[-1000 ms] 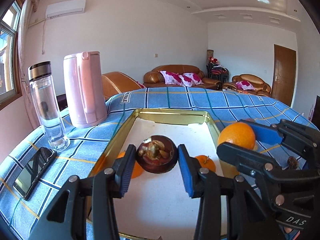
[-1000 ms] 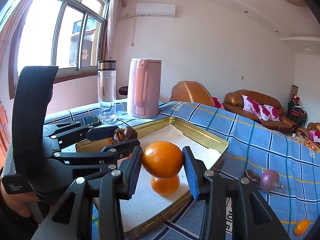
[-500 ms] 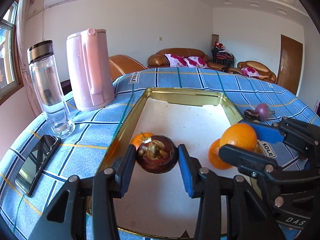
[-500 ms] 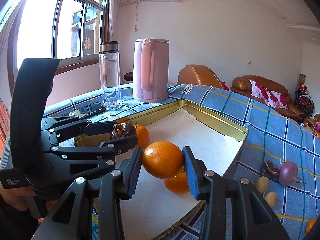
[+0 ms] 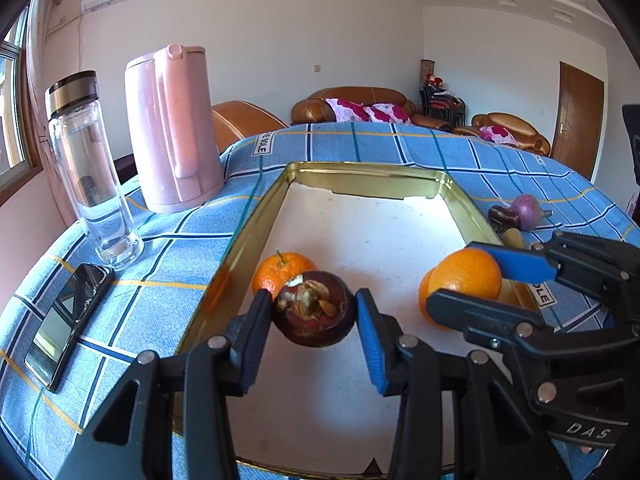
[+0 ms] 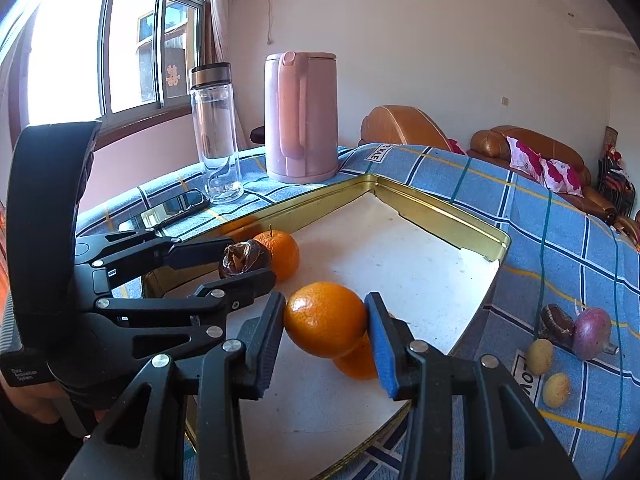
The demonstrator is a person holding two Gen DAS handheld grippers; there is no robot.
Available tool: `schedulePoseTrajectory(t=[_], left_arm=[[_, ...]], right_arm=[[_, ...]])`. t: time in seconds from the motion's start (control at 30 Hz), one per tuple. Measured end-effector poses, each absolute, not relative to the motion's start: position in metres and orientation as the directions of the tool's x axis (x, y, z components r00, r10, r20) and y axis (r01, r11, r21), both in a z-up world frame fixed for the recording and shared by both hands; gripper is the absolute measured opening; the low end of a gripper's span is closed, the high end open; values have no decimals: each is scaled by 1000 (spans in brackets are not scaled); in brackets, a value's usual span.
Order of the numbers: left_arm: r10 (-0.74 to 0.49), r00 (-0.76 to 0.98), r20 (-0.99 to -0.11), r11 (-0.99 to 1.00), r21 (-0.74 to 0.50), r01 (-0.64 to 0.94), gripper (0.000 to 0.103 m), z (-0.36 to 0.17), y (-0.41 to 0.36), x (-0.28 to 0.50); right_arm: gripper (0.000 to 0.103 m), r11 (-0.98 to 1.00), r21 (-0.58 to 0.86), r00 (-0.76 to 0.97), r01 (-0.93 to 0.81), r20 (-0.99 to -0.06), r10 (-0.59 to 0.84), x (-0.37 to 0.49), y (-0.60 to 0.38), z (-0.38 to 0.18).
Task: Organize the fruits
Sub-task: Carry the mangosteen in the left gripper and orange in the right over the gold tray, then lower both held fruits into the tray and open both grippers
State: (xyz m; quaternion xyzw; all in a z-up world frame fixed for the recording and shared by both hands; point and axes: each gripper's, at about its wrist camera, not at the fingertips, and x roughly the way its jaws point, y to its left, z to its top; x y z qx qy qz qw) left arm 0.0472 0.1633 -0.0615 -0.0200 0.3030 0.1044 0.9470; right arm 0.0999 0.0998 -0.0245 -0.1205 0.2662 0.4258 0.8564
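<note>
Left wrist view first: the left gripper (image 5: 314,316) has its pads clamped on a dark mangosteen (image 5: 314,314), cut face up, held over the near left part of the gold tray (image 5: 256,216). Just behind it a tangerine (image 5: 280,272) with a stem sits on the tray's white floor by the left wall. Over on the right, the right gripper (image 5: 466,280) comes in from the side, pinching an orange (image 5: 468,274) above the tray's right edge, another orange fruit partly hidden behind it. Beyond the tray's right wall, a purple round fruit (image 5: 526,212) and a dark brown piece (image 5: 503,216) lie touching on the blue checked cloth (image 5: 360,144). To the left stand a pink kettle (image 5: 172,128) and a clear bottle (image 5: 92,168), with a phone (image 5: 68,320) flat in front.

Now the right wrist view: the orange (image 6: 326,320) is squeezed firmly between the right gripper's (image 6: 326,322) blue pads, over the tray's (image 6: 440,212) near corner, a second orange (image 6: 358,358) resting right under it. The left gripper (image 6: 244,264) reaches in from the left, closed on the mangosteen (image 6: 242,262), which sits right against the tangerine (image 6: 282,252). Two small yellow fruits (image 6: 539,356) lie on the cloth at right.
</note>
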Motion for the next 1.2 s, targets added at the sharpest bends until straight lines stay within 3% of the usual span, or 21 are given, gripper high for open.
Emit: schedulePoseTrajectory(t=[0.5,0.67,0.73,0.8,0.97,1.2], left_arm=[[190,779,-598,977,34,-212,45,-66,166,44],[193,784,-591,974,20,-225,45,-65,171,41],[199,786,-586,972,18,-233,49,-65,172,40],[206,794,-572,971,20,-238,61,-63,171,37],[195,825,-531,973,-4,-233,77,-55,160,27],[142,854,-500,987,8,-159,80,-47,121,28]], right_arm=[[44,587,29,458,-809,-595,660,103,107,-29],[57,594,41,459,-804,-594,661,105,106,-29],[64,603,44,468,-797,-587,661,106,104,-28],[69,620,45,492,-784,-564,663,104,99,-26],[69,675,-1,579,-738,-516,632,98,76,-19],[69,772,13,659,-636,-511,552,106,9,-15]])
